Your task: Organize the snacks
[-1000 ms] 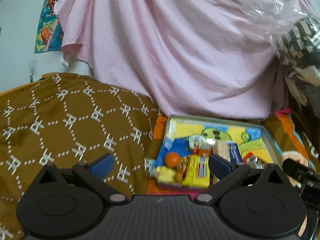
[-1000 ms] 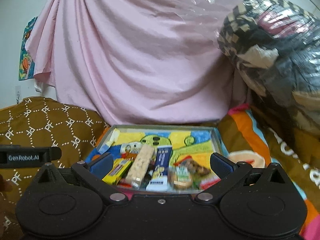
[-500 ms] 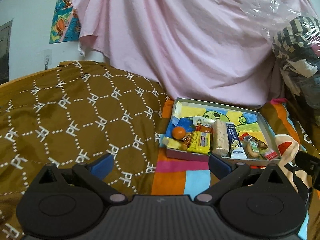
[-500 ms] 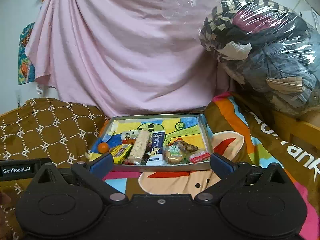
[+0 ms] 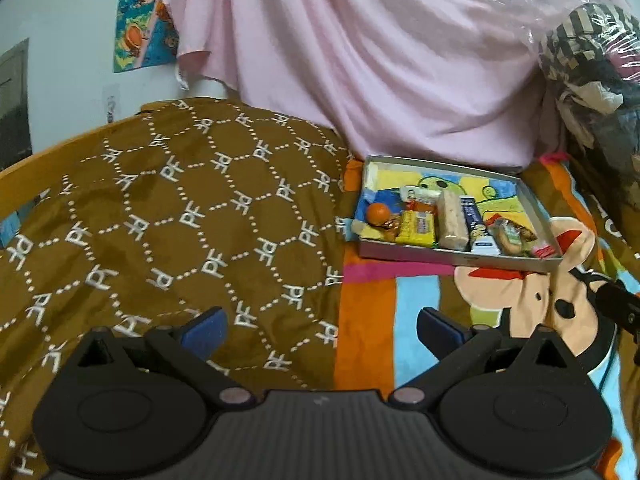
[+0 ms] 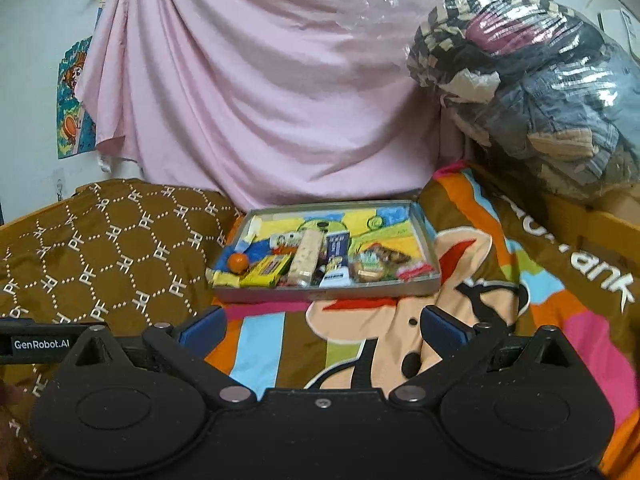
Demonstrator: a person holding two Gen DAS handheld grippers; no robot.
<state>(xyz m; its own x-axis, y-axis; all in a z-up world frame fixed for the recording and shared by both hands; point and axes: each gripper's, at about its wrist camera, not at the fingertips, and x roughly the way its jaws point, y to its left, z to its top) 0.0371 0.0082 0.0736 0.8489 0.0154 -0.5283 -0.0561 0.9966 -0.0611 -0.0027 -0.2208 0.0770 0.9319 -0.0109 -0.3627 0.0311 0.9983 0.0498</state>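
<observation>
across the tray point(image 6: 426, 236), the rice bar point(image 6: 306, 258) runs front-to-back.

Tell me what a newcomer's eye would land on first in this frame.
Probably the shallow tray of snacks lying on the colourful cartoon blanket, with an orange ball, a yellow packet and a pale bar lined up along its near side. Behind it hangs a big pink sheet, with a brown patterned cover to the left and a plastic-wrapped bundle of clothes to the right. Both grippers, left and right, are open and empty, short of the tray.
</observation>
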